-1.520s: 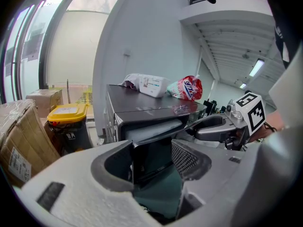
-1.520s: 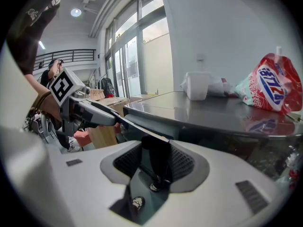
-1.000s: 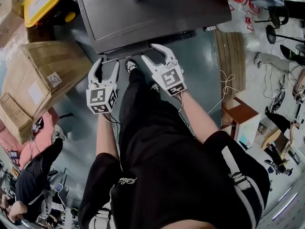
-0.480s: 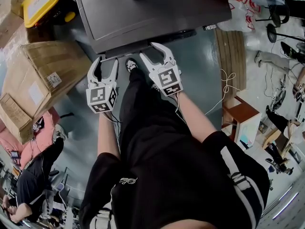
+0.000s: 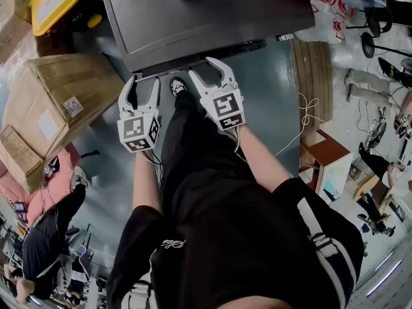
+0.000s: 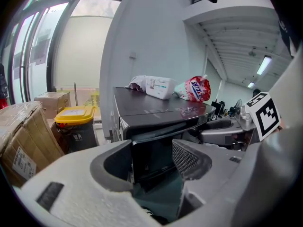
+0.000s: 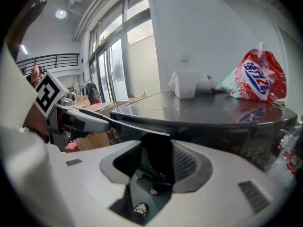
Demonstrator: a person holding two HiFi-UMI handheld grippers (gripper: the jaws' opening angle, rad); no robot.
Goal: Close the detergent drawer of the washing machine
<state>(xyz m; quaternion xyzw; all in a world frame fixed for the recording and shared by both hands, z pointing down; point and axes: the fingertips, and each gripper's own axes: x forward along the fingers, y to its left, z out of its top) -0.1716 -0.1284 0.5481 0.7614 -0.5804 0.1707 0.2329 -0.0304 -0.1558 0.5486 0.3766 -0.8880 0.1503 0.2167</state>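
The dark grey washing machine [image 5: 193, 11] stands in front of me, and its detergent drawer [image 5: 172, 68] sticks out of the front edge at the left. My left gripper [image 5: 145, 85] hangs just before the drawer's left end with its jaws wide apart. In the left gripper view the drawer's dark front [image 6: 154, 145] shows beyond the left gripper [image 6: 151, 161], untouched. My right gripper [image 5: 207, 69] is at the drawer's right end. In the right gripper view the drawer's corner [image 7: 158, 150] stands between the jaws of the right gripper [image 7: 156, 170], with a gap on the left side.
Cardboard boxes [image 5: 58, 108] and a yellow-lidded bin [image 5: 58, 2] crowd the left side. A red detergent pouch [image 7: 258, 77] and a white pack [image 7: 184, 84] lie on the machine's top. My legs [image 5: 206, 192] fill the middle. A wooden pallet [image 5: 312, 69] and a small table [image 5: 328, 156] are to the right.
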